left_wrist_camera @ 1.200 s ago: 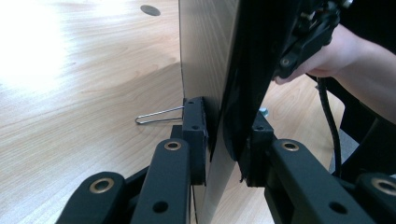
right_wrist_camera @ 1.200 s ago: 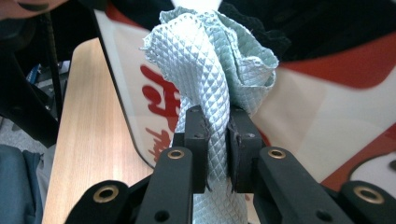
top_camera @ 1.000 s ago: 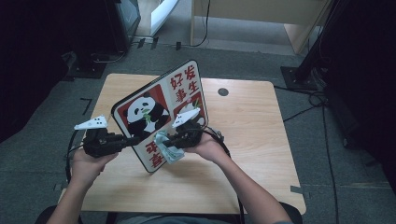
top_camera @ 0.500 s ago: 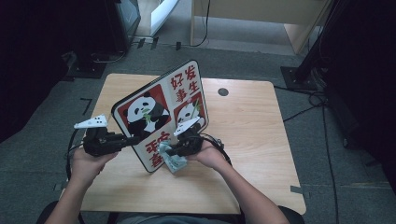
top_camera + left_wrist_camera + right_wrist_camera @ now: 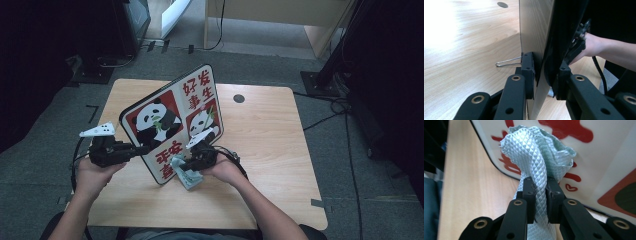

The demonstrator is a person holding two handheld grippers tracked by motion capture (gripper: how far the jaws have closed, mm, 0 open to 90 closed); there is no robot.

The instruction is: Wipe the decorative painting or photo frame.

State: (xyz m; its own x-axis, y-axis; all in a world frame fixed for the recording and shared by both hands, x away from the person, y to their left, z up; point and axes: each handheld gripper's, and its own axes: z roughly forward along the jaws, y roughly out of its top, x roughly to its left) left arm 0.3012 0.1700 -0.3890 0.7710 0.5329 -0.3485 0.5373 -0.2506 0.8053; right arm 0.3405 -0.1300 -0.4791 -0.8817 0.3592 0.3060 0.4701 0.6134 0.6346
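A white board [image 5: 172, 117] printed with pandas and red characters stands tilted on the wooden table [image 5: 270, 150]. My left gripper [image 5: 142, 149] is shut on the board's left edge; in the left gripper view the board's edge [image 5: 541, 82] sits clamped between the jaws. My right gripper [image 5: 186, 166] is shut on a pale green quilted cloth [image 5: 186, 176] and presses it against the board's lower front. In the right gripper view the bunched cloth [image 5: 537, 157] rests on the board's face [image 5: 604, 165] near its bottom corner.
A round cable hole [image 5: 239, 98] lies in the table behind the board. A wire stand leg [image 5: 507, 62] reaches out from the board's back onto the tabletop. Cables [image 5: 335, 107] trail on the grey floor to the right, and a wooden cabinet [image 5: 270, 20] stands at the back.
My right gripper has slid the cloth down the board's face toward its bottom corner. The left gripper has kept its hold on the board's edge.
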